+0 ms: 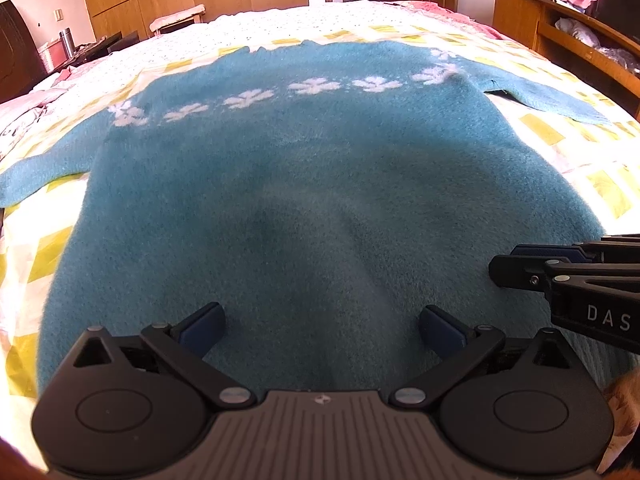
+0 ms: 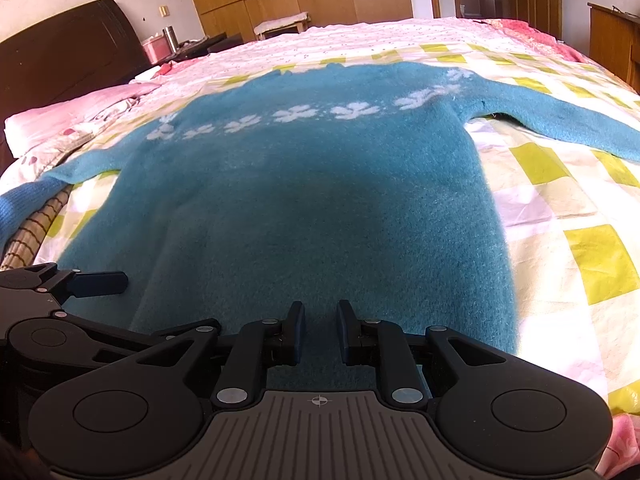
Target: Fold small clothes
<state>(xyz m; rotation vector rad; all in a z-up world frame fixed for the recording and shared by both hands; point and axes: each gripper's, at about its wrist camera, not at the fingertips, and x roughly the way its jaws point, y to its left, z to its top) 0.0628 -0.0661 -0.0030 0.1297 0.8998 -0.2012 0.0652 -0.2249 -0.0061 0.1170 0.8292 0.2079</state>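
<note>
The sweater [image 1: 304, 184] lies flat on the bed [image 1: 540, 128], body spread out, both sleeves stretched to the sides, a row of white flowers across the chest at the far end. Its hem is nearest the cameras, under both tools.

The left hand-held gripper [image 1: 320, 332] hovers low over the hem with its fingers wide apart and nothing between them. The right hand-held gripper [image 2: 320, 332] has its fingers drawn close together with a narrow gap; fabric lies under that gap, but whether the pads pinch it I cannot tell.

Judging from this, the fold has not started: no edge is lifted.

Risks from here:
- The knit is thick and fuzzy, so a shallow pinch may catch only the top layer and the back would stay behind, giving a crooked fold
- If only one tool holds the hem when it is lifted, the sweater will likely twist
- The patchwork quilt [image 2: 560, 208] beneath could be nipped along with the hem and dragged up
</note>
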